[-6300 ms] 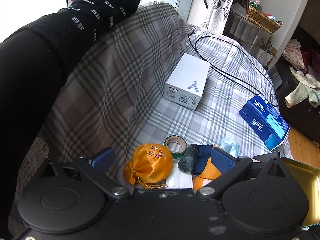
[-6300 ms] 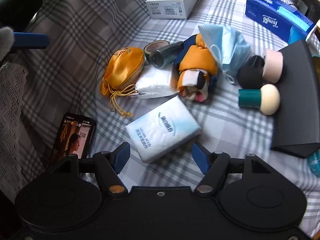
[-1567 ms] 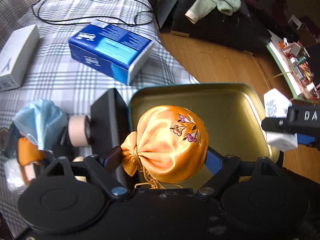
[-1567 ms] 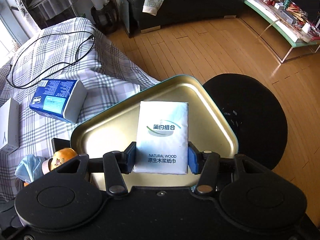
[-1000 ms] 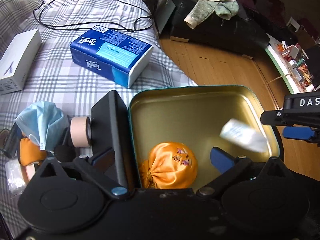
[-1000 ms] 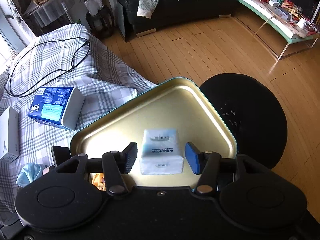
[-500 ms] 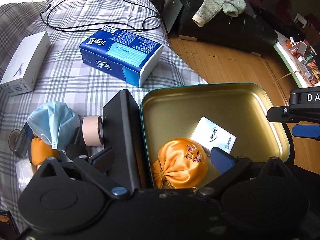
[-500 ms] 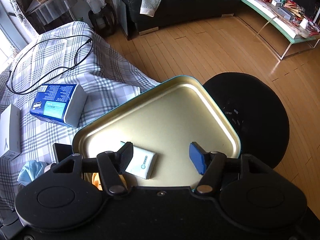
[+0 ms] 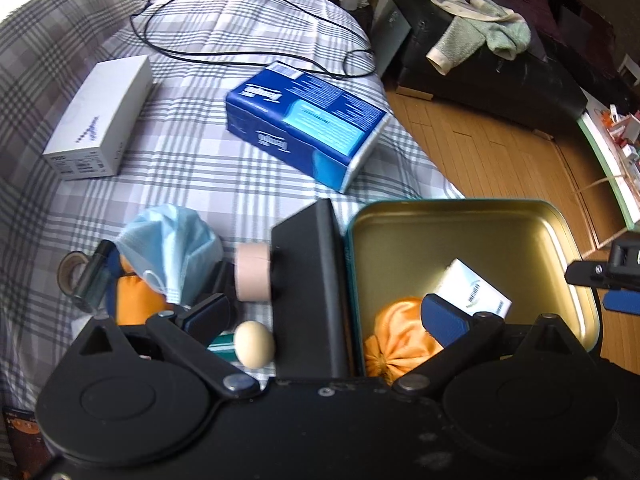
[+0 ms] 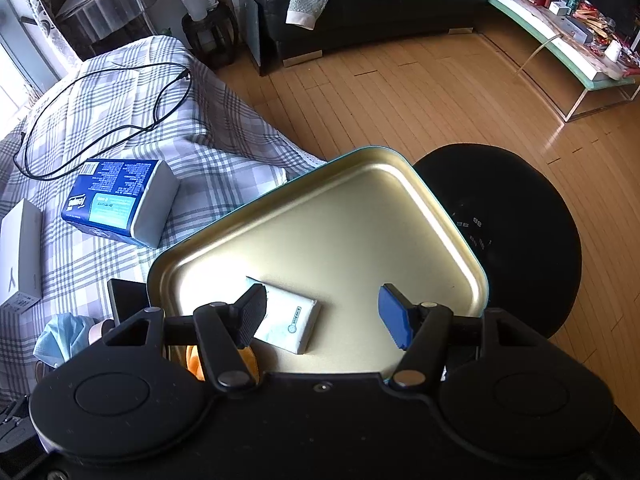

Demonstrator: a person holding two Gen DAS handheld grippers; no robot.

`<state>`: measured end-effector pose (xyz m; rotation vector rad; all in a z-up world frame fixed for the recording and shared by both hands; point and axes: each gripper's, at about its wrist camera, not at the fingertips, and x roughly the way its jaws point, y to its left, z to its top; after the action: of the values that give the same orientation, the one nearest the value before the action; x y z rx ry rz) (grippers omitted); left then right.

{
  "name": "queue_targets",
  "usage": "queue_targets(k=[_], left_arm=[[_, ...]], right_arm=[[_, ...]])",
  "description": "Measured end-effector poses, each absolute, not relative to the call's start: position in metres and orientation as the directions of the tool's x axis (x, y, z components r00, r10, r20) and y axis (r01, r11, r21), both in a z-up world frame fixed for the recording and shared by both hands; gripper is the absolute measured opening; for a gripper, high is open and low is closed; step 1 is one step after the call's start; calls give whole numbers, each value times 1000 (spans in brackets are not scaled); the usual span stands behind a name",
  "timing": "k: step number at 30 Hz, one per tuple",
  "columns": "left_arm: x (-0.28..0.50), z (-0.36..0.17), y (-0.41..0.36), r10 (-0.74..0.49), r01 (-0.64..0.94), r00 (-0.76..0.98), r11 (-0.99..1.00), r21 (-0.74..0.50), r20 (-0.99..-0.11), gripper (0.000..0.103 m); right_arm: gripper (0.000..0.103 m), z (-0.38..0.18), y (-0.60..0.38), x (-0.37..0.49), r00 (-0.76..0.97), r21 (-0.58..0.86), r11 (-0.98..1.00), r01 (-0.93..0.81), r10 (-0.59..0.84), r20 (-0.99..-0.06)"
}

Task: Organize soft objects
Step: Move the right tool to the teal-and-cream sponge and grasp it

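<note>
Two soft items lay inside the gold tin (image 10: pixel 432 216): white tissue pack (image 10: pixel 290 318) w/ orange satin pouch (image 9: pixel 400 344) just beside it at 7 o'clock. Right hand-held gripper (image 10: pixel 322 316) hung over the tin, jaws having just widened, pack below them, untouched. Left hand-held gripper (image 9: pixel 326 318) was spread wide, grasping nothing, straddling the black lid (image 9: pixel 310 280) at the tin's 9 o'clock. Blue face mask (image 9: pixel 172 244) and blue tissue box (image 9: pixel 304 124) sat on the plaid bed cover (image 9: pixel 192 168).

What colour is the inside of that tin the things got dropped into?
Gold inside, with a teal outer rim; the tin shows best from the right wrist view.
</note>
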<state>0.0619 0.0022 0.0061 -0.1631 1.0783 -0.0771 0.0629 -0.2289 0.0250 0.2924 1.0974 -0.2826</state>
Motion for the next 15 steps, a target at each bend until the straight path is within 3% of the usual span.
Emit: queue_targets(k=[15], left_arm=[[64, 5, 113, 29, -267, 501, 956, -123, -865, 102]], right_arm=[[60, 20, -207, 63, 433, 85, 954, 288, -50, -900]])
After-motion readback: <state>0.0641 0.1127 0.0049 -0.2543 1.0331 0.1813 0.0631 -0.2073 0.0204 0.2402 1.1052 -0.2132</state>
